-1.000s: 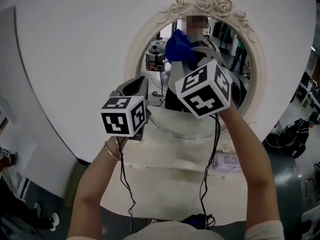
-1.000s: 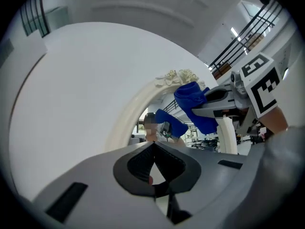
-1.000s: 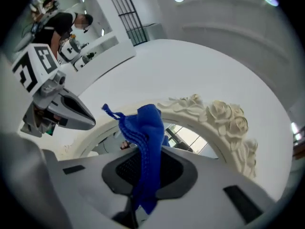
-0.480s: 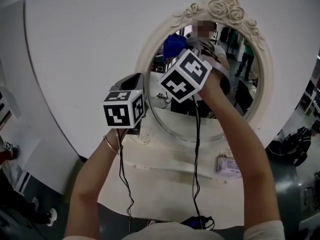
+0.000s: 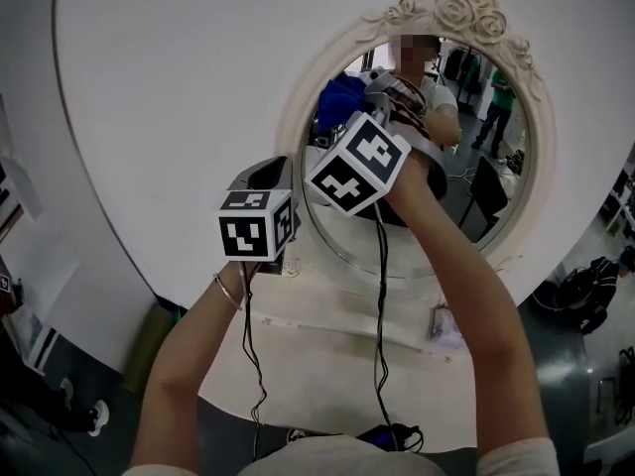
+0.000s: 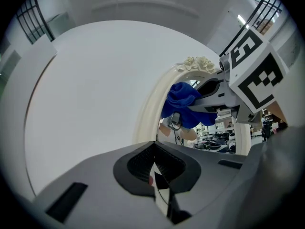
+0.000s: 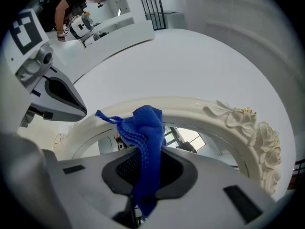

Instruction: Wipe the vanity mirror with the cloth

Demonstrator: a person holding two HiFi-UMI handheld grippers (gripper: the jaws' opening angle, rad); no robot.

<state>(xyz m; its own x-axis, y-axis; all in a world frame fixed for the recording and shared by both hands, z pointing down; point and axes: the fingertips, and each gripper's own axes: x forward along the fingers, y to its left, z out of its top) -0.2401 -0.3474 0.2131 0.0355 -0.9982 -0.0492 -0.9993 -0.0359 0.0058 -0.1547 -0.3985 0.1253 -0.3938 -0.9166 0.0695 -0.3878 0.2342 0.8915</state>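
at the far left a broad white panel with a curved edge, smooth and matt, is seen behind everything. the left gripper, grey plastic with a black-and-white marker cube, is held just beside the left rim of the mirror frame; its jaws are closed together with nothing between them. a thin bracelet is worn on the wrist below it, and black cables hang from both grippers.

the blue cloth, a soft knitted fabric with a ribbed weave and a small loop, is pinched in the closed jaws of the right gripper and bunched upward out of them. it is held at the upper left part of the glass; whether it touches the glass cannot be told.

the vanity mirror is oval, set in a cream moulded frame crowned with carved roses. much of its glass is covered by the right gripper and forearm. a pale, scuffed surface lies below the mirror, with a small pale packet on it at the right.
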